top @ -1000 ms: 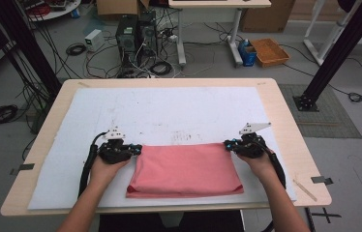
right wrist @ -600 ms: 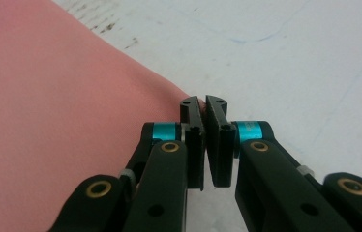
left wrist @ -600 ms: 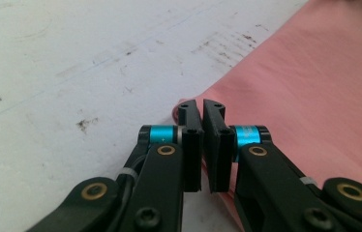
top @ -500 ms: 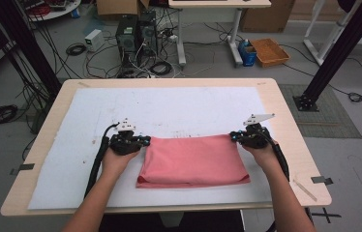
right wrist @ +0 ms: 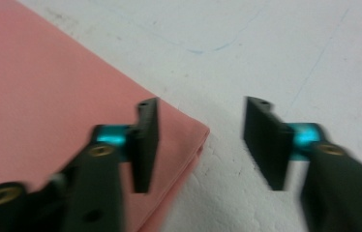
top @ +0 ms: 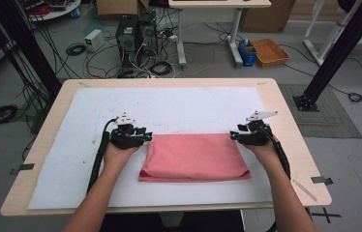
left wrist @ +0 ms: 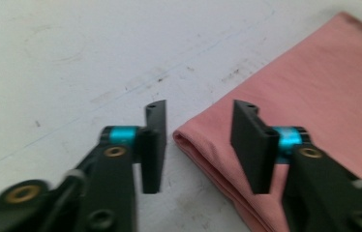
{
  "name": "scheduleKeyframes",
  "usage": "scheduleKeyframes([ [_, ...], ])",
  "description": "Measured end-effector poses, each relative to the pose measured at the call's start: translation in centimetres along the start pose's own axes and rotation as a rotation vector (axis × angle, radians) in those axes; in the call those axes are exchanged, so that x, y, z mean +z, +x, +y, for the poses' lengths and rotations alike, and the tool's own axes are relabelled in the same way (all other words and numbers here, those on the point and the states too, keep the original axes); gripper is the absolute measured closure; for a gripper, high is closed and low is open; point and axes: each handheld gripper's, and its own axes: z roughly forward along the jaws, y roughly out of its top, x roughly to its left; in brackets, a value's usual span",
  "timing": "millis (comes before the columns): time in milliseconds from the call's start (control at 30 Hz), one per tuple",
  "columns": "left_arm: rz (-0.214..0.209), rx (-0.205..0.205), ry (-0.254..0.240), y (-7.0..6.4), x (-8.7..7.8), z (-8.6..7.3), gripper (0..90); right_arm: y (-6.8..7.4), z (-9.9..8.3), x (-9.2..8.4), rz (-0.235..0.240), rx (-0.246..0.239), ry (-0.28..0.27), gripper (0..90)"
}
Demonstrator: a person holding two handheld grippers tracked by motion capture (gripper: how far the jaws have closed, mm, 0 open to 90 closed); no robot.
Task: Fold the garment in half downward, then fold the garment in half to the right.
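A folded pink cloth [top: 196,157] lies flat on the white mat [top: 188,104], toward the table's near side. My left gripper [top: 146,136] sits at the cloth's far left corner. In the left gripper view this gripper [left wrist: 199,111] is open, and the folded corner of the cloth [left wrist: 314,87] lies low between its jaws. My right gripper [top: 234,136] sits at the far right corner. Seen in the right gripper view, that gripper [right wrist: 203,108] is open too. The cloth [right wrist: 48,82] there passes under its left jaw, and the corner ends between the jaws.
The mat covers most of a wooden table [top: 295,125]. A strip of tape [top: 304,188] lies by the near right corner. Past the far edge the floor holds computer towers [top: 135,34], cables and an orange tray [top: 270,50]. A black frame post [top: 336,53] stands at the right.
The cloth has slid to the right and slightly away from me, and both grippers moved with its far corners. Since half a second ago it has barely shifted.
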Motion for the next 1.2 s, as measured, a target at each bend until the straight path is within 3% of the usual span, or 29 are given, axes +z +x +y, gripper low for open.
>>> scheduleKeyframes([
  [133,-0.033,0.011,-0.041,-0.5,-2.1,-0.6,36.3,0.9,-0.4,-0.8,0.027,-0.006,-0.053,29.3],
  [300,-0.074,0.017,-0.070,-1.4,-4.5,-1.8,30.3,2.2,-0.6,-1.9,0.074,-0.021,-0.112,22.7],
  [367,-0.092,-0.005,-0.091,-1.6,-5.3,-2.1,26.1,2.7,-0.7,-2.3,0.091,-0.010,-0.133,21.4],
  [533,-0.098,0.022,-0.104,-2.3,-6.8,-2.8,24.0,3.8,-1.2,-3.1,0.133,-0.019,-0.153,21.4],
  [667,-0.086,0.013,-0.117,-2.2,-7.4,-2.7,23.2,4.2,-1.9,-3.1,0.147,-0.009,-0.162,21.4],
  [800,-0.071,0.031,-0.091,-2.5,-7.1,-2.7,22.0,4.3,-1.9,-3.0,0.150,-0.011,-0.170,20.8],
  [1000,-0.089,0.053,-0.069,-3.2,-6.7,-2.5,22.0,4.4,-1.5,-3.0,0.158,-0.014,-0.168,20.7],
  [1200,-0.075,0.052,-0.050,-3.7,-6.9,-2.6,22.0,4.6,-1.2,-3.3,0.160,-0.027,-0.181,20.6],
])
